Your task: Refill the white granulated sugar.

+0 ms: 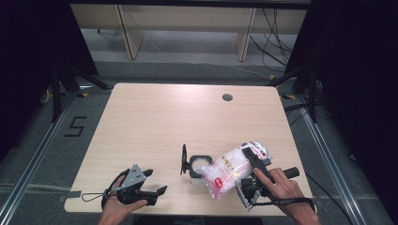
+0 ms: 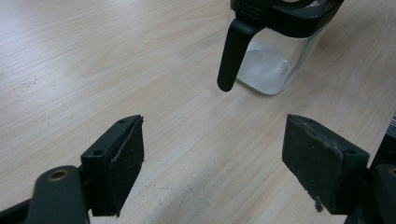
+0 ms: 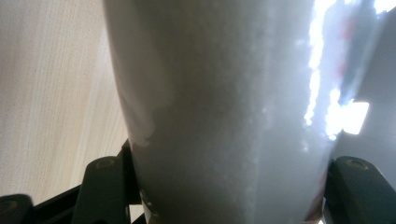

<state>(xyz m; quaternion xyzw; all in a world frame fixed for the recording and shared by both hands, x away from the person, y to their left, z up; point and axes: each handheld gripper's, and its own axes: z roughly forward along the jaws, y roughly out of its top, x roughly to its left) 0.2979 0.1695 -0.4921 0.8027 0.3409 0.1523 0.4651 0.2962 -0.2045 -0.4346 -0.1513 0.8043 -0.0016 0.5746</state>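
Soft clear plastic bag (image 1: pixel 230 169) of white granules, printed in red and pink with writing too small to read, is tilted above the near right part of the table, its lower end over the open mouth of a clear square jar (image 1: pixel 199 168). The right gripper (image 1: pixel 256 165) is clamped across the bag, black jaws pressed into both sides; in the right gripper view the bag (image 3: pixel 219 116) reads as a pale grainy column. The jar (image 2: pixel 273 65) has a black collar, a hinged black lid (image 1: pixel 183 160) standing open, and white grains on its bottom. The left gripper (image 1: pixel 155 183) rests released, jaws wide, at the near left. Table (image 1: pixel 155 117) is pale wood laminate with a round cable hole (image 1: pixel 227 97); grey floor bears a taped "5" (image 1: pixel 75 126)
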